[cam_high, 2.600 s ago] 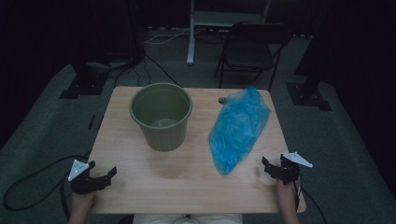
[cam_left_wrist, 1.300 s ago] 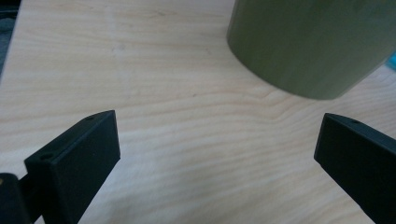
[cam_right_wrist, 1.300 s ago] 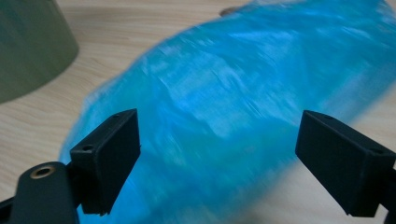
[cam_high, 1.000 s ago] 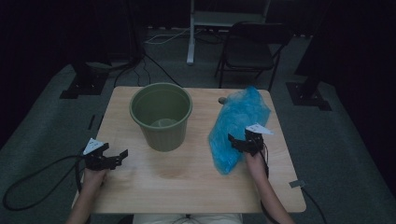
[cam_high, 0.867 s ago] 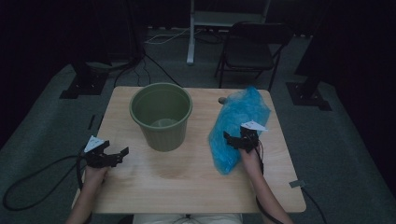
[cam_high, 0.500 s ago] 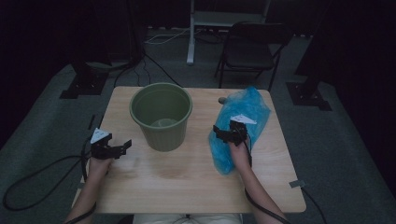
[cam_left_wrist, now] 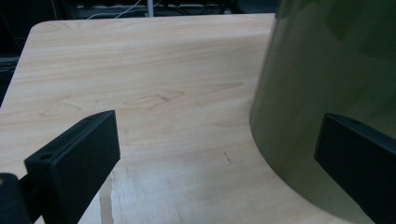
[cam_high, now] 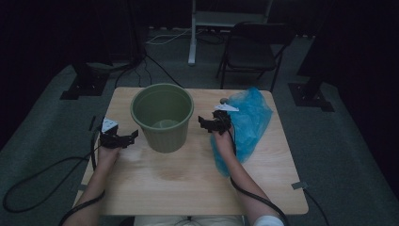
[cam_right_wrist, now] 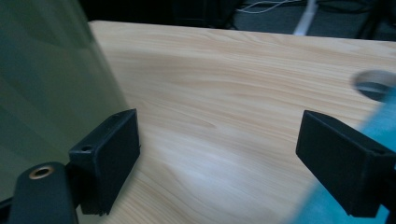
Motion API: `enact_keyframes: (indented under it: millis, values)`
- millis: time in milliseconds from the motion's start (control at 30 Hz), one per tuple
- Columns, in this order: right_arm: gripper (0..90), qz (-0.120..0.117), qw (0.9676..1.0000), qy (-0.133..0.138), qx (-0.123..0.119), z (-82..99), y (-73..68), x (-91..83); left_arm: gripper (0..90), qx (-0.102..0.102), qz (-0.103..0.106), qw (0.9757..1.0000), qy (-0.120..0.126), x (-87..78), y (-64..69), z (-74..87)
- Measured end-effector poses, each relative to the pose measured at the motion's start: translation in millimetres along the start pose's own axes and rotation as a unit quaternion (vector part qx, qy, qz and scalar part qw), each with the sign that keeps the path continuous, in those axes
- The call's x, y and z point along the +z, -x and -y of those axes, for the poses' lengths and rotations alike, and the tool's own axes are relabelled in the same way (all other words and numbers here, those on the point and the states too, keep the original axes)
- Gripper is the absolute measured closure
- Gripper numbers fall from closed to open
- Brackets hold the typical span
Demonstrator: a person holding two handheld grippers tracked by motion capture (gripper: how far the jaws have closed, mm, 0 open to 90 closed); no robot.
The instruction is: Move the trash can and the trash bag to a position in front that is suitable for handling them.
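Two grippers flank a green bucket on a light wooden table. The bucket stands upright toward the table's far-left part, mouth up, with a paler patch visible at its bottom in the high view.

Left gripper: low over the table just left of the bucket, pointing at its wall. In the left gripper view its jaws stand wide apart with nothing between them but bare wood; the bucket's curved green side sits close ahead, behind the right-hand jaw. Whether that jaw touches the wall, cannot tell.

Right gripper: just right of the bucket, between it and a crumpled blue plastic bag. Jaws spread wide, holding nothing. In the right gripper view the bucket wall rises beside the left-hand jaw and blurred blue plastic lies under the right-hand jaw.

The bag lies along the table's right side, the person's right forearm resting over its near edge. A folding chair stands beyond the table.
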State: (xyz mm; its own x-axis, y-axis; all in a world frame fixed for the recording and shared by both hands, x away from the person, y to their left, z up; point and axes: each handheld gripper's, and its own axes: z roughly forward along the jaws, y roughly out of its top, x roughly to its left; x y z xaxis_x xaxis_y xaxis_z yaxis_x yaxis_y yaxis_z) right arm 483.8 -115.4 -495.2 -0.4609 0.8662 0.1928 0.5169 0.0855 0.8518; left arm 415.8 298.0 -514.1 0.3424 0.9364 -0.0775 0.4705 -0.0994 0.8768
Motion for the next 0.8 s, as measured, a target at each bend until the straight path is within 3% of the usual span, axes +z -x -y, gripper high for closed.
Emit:
enact_keyframes:
  millis: [200, 400, 667, 800]
  values:
    - [13.0, -0.015, 0.9998, -0.006, -0.014, -11.4, -15.7, 16.5, 0.8, -0.010, 0.006, 0.9999, -0.005, 9.2, -4.9, -4.5]
    - [12.2, -0.036, 0.9991, 0.009, 0.021, -14.9, -12.2, 21.1, 0.8, -0.013, 0.009, 0.9998, -0.010, 15.7, -1.9, -7.5]
    - [12.4, -0.039, 0.9992, 0.003, 0.007, -17.5, -14.0, 21.1, 0.9, -0.009, 0.017, 0.9998, -0.008, 17.8, 4.0, -10.1]
    - [12.5, -0.051, 0.9985, 0.000, 0.018, -15.7, -10.0, 18.5, 3.5, -0.005, 0.012, 0.9999, -0.010, 18.2, 8.1, -11.5]
